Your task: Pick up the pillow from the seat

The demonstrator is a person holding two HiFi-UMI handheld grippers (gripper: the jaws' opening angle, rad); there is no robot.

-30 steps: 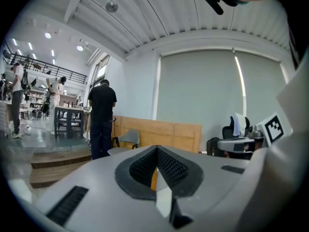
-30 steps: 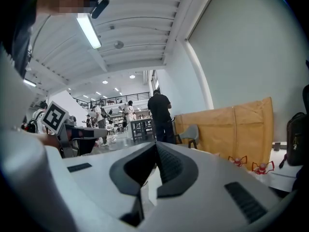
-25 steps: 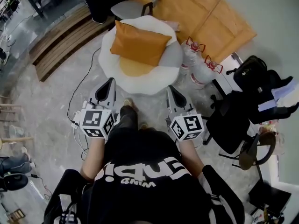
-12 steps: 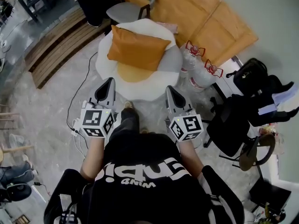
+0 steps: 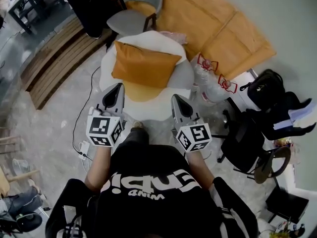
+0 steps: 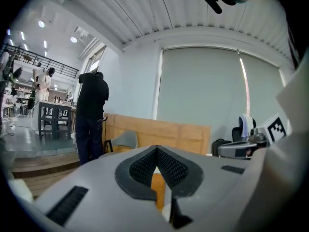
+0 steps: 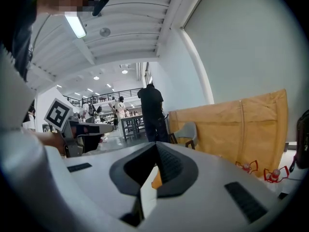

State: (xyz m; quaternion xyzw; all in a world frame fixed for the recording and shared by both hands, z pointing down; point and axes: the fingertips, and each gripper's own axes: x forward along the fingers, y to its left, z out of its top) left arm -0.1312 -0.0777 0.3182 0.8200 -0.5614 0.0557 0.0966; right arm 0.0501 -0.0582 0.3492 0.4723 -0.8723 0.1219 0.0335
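An orange pillow [image 5: 144,64] lies on a round white seat [image 5: 125,47] with a yellow centre, ahead of me in the head view. My left gripper [image 5: 118,87] is shut and empty, its tip at the seat's near left edge, just short of the pillow. Shut and empty too, my right gripper [image 5: 175,99] has its tip at the seat's near right edge. A sliver of the orange pillow [image 6: 158,190] shows past the closed jaws in the left gripper view, and another sliver of pillow [image 7: 156,180] in the right gripper view.
A grey chair [image 5: 132,15] and a person in dark clothes [image 6: 91,115] stand behind the seat. Orange-brown boards [image 5: 218,24] lean on the wall. Two tied clear bags [image 5: 210,78] sit right of the seat, black office chairs [image 5: 252,133] further right. A cable [image 5: 84,100] runs across the floor at left.
Both grippers have moved forward toward the seat, still shut. Their tips, which were short of the seat, now reach its near edge.
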